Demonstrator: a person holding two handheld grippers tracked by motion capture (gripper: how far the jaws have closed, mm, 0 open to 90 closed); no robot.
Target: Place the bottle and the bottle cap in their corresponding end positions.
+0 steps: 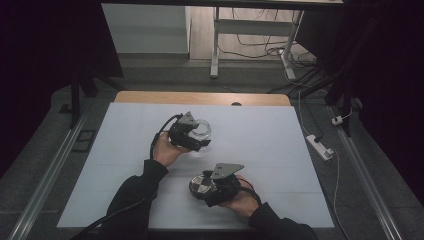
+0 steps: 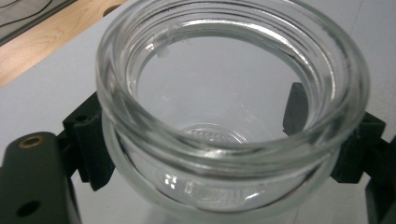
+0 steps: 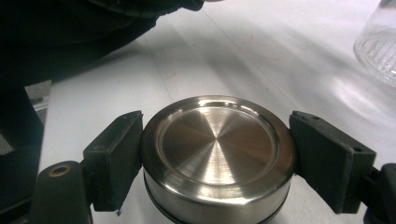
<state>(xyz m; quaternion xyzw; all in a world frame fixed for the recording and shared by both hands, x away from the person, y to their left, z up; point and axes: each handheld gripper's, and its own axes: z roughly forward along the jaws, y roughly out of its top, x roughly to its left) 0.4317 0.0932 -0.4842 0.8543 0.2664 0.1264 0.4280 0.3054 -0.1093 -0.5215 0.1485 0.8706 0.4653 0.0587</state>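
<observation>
A: The clear round glass jar (image 2: pixel 229 107) sits between the jaws of our left gripper (image 1: pixel 196 137), out toward the middle of the pale grey table mat (image 1: pixel 280 135). In the left gripper view one jaw presses each side of the jar below its thick threaded rim, so we judge it pinched, mouth open and empty.

B: And the round brushed-steel lid (image 3: pixel 217 154)?

A: Nearer us, low over the mat by its front edge. Our right gripper (image 1: pixel 200 187) has its jaws against both flanks of the lid, top face up. We cannot tell from these views whether the lid rests on the mat or is just clear of it.

B: So which step are we in?

A: We judge both parts gripped and well apart, the capping not yet begun. The jar's edge shows in the upper right corner of the right gripper view (image 3: pixel 378 51), so the way across is open.

B: What does the next move call for?

A: We carry the lid up and over to the jar's mouth, keep it level, and centre it on the rim before lowering. The left gripper must hold the jar steady and upright, since glass can slip in the jaws. Once seated, the lid probably needs a turn to catch the threads.
</observation>
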